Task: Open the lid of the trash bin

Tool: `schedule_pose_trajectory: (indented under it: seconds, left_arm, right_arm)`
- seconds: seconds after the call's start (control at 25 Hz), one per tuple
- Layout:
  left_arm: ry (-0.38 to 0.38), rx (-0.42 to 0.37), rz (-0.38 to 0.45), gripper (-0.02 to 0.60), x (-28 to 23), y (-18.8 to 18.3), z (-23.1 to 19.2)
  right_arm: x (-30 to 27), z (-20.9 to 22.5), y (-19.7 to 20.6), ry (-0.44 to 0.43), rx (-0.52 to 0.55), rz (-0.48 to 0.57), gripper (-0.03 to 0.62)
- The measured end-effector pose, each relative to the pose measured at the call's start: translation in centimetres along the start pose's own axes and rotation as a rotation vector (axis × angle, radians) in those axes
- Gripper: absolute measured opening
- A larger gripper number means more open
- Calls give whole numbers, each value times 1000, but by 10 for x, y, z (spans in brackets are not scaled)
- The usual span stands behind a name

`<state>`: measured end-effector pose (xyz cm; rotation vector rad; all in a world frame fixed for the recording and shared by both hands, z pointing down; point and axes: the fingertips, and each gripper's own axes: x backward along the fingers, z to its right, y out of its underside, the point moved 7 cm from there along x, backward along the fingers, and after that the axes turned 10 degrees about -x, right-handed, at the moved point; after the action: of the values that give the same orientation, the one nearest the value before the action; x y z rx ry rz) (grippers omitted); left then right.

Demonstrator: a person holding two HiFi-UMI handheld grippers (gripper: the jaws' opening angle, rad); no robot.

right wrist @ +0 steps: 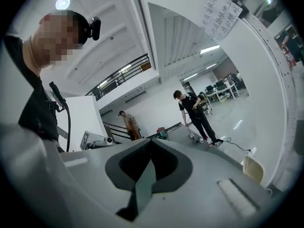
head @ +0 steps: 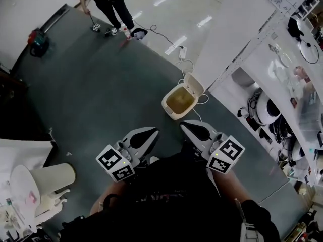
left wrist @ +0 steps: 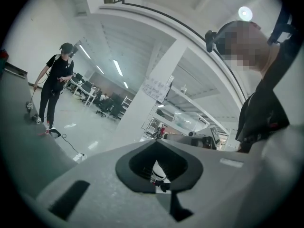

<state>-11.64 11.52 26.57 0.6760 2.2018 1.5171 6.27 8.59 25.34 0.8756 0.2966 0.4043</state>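
Observation:
A small cream trash bin [head: 178,103] stands on the grey floor mat against a white pillar. Its lid [head: 194,83] is tipped up and back, and the brownish inside shows. Both grippers hang in the air near my body, well short of the bin and touching nothing. My left gripper [head: 153,131] is shut with nothing in it, and its jaws meet at a point in the left gripper view [left wrist: 156,142]. My right gripper [head: 184,125] looks shut and empty too [right wrist: 152,140]. A cream edge of the bin [right wrist: 253,169] shows low at the right of the right gripper view.
A person in black [head: 112,4] stands at the mat's far edge. A white power strip [head: 182,52] with a cable lies behind the bin. Shelves with equipment [head: 282,84] run along the right. A table with a white tipped cylinder [head: 50,178] is at the lower left.

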Motion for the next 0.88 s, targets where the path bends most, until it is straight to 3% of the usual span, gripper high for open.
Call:
schedule_pose_trajectory:
  seconds: [0.2,0.48,0.68,0.88]
  left_arm:
    - [-1,-40,9,2,23,-6,15]
    - [-11,-8,58,2,44,-19,22]
    - [22,37,59,2,52,-7,36]
    - [16,34,65,2,59,-8,42]
  right_arm:
    - [-1,-32,14,-28,15,-10,8]
    - [0,-64,33,-32,65,-26,8]
    - [2,-75,43,-41,68,-39,8]
    - [-1,-83,48,-58,70,-59,8]
